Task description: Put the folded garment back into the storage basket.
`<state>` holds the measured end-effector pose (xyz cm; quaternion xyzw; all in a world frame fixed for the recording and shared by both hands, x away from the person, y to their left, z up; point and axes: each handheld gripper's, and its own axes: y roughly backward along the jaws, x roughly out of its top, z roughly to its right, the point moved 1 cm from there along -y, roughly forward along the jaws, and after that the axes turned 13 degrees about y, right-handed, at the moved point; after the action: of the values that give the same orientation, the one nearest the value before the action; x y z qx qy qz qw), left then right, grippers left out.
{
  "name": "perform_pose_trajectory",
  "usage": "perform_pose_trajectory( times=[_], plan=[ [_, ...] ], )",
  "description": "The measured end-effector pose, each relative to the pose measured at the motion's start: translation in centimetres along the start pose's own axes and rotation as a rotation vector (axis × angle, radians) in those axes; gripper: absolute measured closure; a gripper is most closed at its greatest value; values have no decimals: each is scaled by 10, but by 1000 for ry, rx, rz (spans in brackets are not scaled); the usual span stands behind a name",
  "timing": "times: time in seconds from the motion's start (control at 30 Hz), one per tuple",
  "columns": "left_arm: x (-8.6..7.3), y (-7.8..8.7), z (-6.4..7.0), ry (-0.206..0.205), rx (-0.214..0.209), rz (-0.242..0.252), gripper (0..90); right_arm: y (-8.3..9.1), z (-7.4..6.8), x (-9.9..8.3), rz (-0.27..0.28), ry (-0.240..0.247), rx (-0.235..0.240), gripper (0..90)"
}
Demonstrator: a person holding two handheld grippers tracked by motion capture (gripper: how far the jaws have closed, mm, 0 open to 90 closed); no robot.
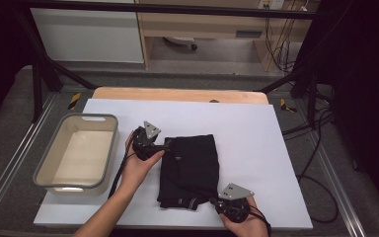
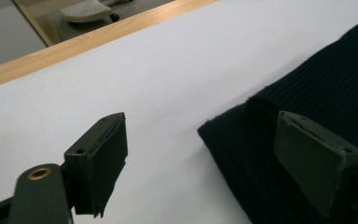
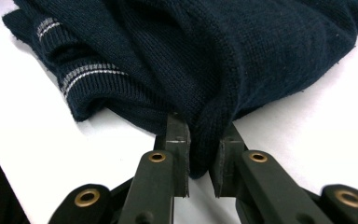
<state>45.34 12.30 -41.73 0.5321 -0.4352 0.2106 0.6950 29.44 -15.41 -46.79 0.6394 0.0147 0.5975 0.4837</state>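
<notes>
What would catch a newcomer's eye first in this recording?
The dark folded sweater at the middle of the white table cover stands out most. The right tongs pinch a fold at its near edge, while the left tongs are open at its far left corner. An empty grey bin sits at the left.

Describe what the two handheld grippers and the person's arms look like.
Both the left gripper and right gripper are black, each topped by a grey three-cornered plate and trailing a black cable. Their jaws are flat black pads on arms with brass-coloured rivets. The forearms are bare, without sleeves.
</notes>
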Motion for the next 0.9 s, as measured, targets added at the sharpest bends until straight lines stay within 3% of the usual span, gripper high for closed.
perform_pose_trajectory(
  times=[0.3,0.67,0.9],
  plan=[
    [-8,-25,1,7,8,-53,192,0,0,0,0,9,2,799],
    [-13,-34,0,12,9,-85,191,0,0,-1,4,9,2,798],
    [-18,-45,-2,60,-18,-125,189,0,0,-1,7,5,1,798]
  ],
)
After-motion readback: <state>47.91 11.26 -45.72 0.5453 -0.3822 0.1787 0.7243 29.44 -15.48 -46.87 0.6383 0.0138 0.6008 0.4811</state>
